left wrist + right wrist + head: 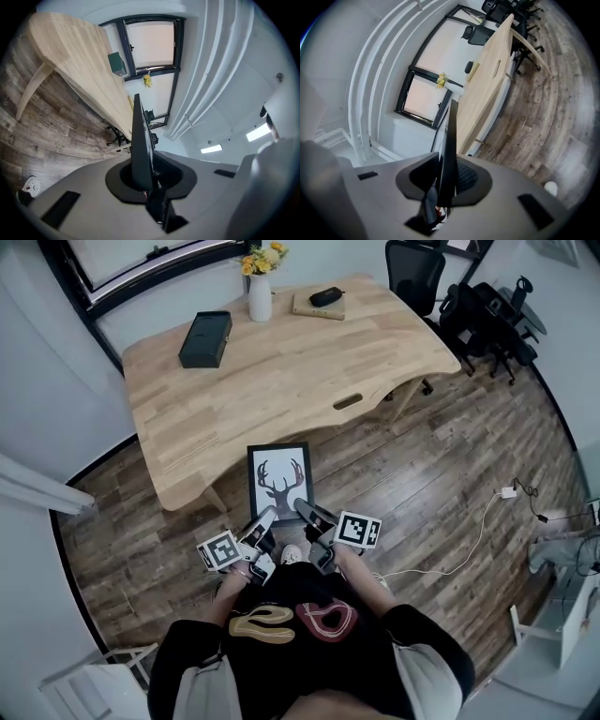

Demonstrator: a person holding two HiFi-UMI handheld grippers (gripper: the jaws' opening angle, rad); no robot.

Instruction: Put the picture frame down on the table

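Observation:
A black picture frame (280, 479) with a deer-head print is carried flat above the wood floor, just short of the near edge of the light wooden table (281, 371). My left gripper (264, 518) is shut on its near left corner and my right gripper (304, 507) is shut on its near right corner. In the left gripper view the picture frame (139, 140) shows edge-on as a thin dark blade clamped between the jaws. The right gripper view shows the picture frame (449, 154) the same way, with the table (490, 79) beyond it.
On the table stand a dark box (206, 338), a white vase of yellow flowers (260, 292) and a book with a black case on it (320, 303). Black office chairs (417, 273) stand at the far right. A white cable (469, 540) lies on the floor at the right.

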